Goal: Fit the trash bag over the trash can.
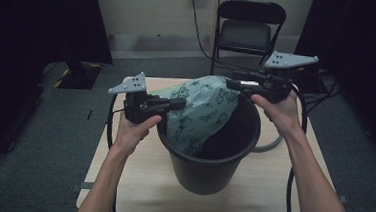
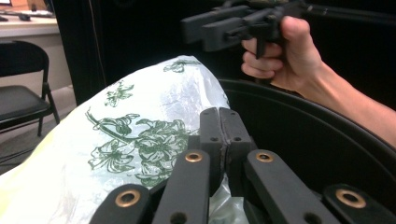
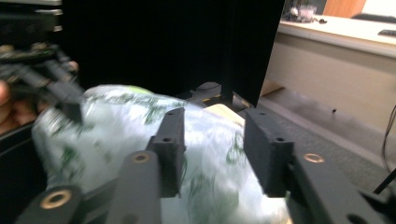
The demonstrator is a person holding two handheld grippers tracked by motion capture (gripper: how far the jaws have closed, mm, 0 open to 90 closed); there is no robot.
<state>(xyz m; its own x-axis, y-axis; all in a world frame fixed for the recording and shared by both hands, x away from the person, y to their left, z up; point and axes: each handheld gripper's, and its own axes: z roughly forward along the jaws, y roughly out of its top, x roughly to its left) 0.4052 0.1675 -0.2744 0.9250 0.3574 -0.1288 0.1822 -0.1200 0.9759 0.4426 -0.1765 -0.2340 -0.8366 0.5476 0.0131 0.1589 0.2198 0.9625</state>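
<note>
**Bag half fitted into the bin**

A thin, crinkly plastic bag (image 1: 203, 109) printed with green flowers drapes over the far-left rim of a round black ribbed bin (image 1: 212, 165) at the tabletop's middle. The left gripper (image 1: 178, 104) pinches the film tight. The right gripper (image 1: 233, 84) stands half-open around it. Spreading the bag round the rim remains.

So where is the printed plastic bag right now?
High view: the printed bag drapes over the black bin's left rim at table centre, between both grippers.

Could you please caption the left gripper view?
Left gripper shut on the printed plastic bag at the black bin.
</note>
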